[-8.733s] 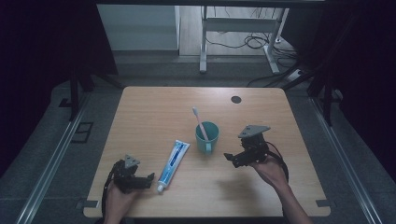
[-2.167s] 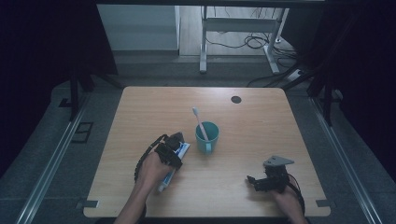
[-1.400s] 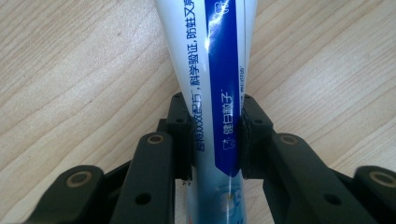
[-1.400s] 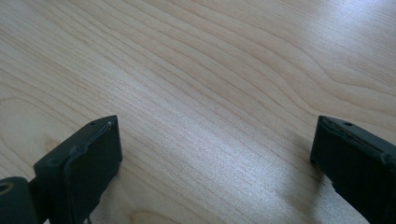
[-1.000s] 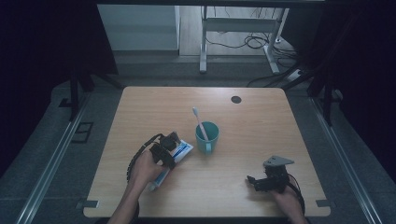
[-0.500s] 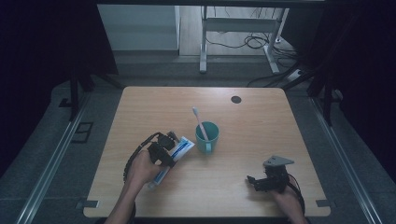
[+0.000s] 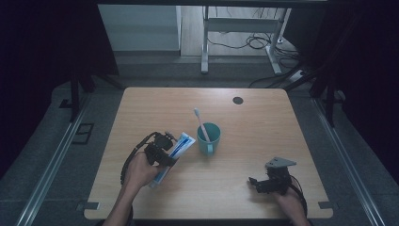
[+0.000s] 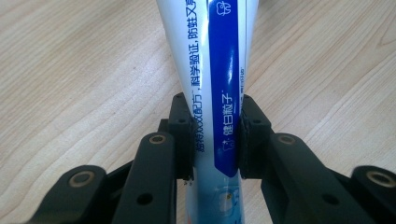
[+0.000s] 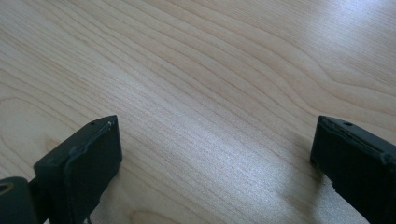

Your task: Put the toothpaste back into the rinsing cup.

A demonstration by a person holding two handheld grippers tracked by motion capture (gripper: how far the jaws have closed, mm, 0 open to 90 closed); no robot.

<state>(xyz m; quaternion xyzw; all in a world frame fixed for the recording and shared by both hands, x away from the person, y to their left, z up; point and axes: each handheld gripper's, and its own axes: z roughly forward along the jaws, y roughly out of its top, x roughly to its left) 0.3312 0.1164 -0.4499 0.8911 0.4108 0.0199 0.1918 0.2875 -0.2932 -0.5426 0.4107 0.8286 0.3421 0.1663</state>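
Left gripper [image 8: 215,140] clamped on glossy white-and-blue tube [image 8: 217,84], soft flat body pinched between black pads, slanting above pale wood-grain table [image 7: 282,122], beside teal cup [image 7: 209,138]. Right gripper [image 9: 215,154] spread wide, empty, low over table.

I work in a dim lab: a wooden bench [image 7: 263,117] ringed by black curtains [image 7: 47,42], floor cables [image 7: 249,42] behind.

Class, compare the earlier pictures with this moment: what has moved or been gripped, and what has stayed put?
The left gripper moved forward and closed on the blue-and-white toothpaste tube, swinging its far end towards the teal cup. The right gripper drew back, open. Cup and toothbrush stayed.
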